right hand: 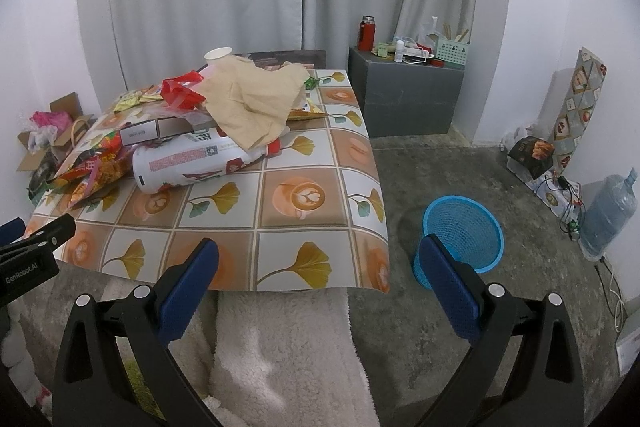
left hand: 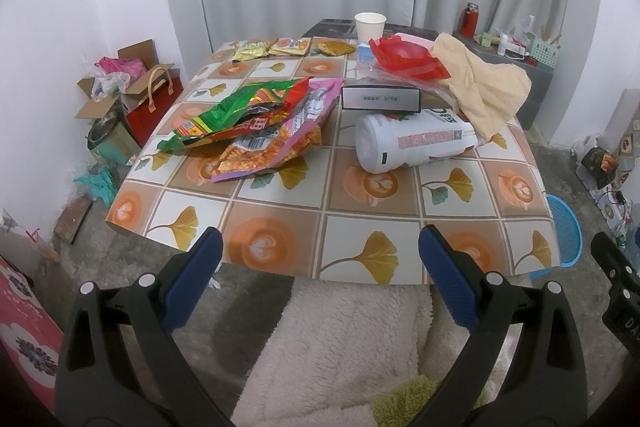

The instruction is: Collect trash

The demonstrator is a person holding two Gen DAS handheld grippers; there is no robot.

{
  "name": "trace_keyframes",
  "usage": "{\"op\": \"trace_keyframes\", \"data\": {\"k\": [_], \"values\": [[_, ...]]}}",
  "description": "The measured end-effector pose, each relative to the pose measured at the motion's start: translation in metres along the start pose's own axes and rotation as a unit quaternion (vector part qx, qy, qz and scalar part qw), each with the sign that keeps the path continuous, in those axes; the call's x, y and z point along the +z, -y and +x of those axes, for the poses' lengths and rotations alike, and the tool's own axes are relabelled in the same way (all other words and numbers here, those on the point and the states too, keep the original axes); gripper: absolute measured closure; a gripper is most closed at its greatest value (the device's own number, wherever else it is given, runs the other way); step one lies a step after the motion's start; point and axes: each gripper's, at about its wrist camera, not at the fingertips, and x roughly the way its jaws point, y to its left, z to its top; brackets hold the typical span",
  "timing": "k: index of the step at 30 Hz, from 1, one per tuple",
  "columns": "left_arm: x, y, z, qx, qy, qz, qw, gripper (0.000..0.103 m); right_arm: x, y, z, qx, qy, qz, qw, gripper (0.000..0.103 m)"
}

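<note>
Trash lies on a low table (left hand: 360, 223) with a patterned cloth: crumpled snack bags (left hand: 256, 131), a white bottle on its side (left hand: 412, 143), a small box (left hand: 380, 99), a red plastic bag (left hand: 404, 61), a beige cloth (left hand: 484, 87), a paper cup (left hand: 370, 25) and several small packets (left hand: 288, 47). A blue mesh bin (right hand: 460, 239) stands on the floor right of the table. My left gripper (left hand: 320, 259) is open and empty before the table's near edge. My right gripper (right hand: 320, 267) is open and empty, near the table's front right corner.
Cardboard boxes and a red gift bag (left hand: 152, 107) sit on the floor at the left. A grey cabinet (right hand: 404, 99) with a red flask and clutter stands at the back right. A water jug (right hand: 608, 215) and cables lie by the right wall. A fluffy white rug (right hand: 280, 355) lies below.
</note>
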Motion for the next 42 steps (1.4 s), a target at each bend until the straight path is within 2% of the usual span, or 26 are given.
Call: {"op": "trace_keyframes", "data": {"k": [42], "values": [[0.0037, -0.0063, -0.002, 0.005, 0.002, 0.004, 1.0, 0.009, -0.002, 0.0016, 0.001, 0.003, -0.002, 0.004, 1.0, 0.006]]}}
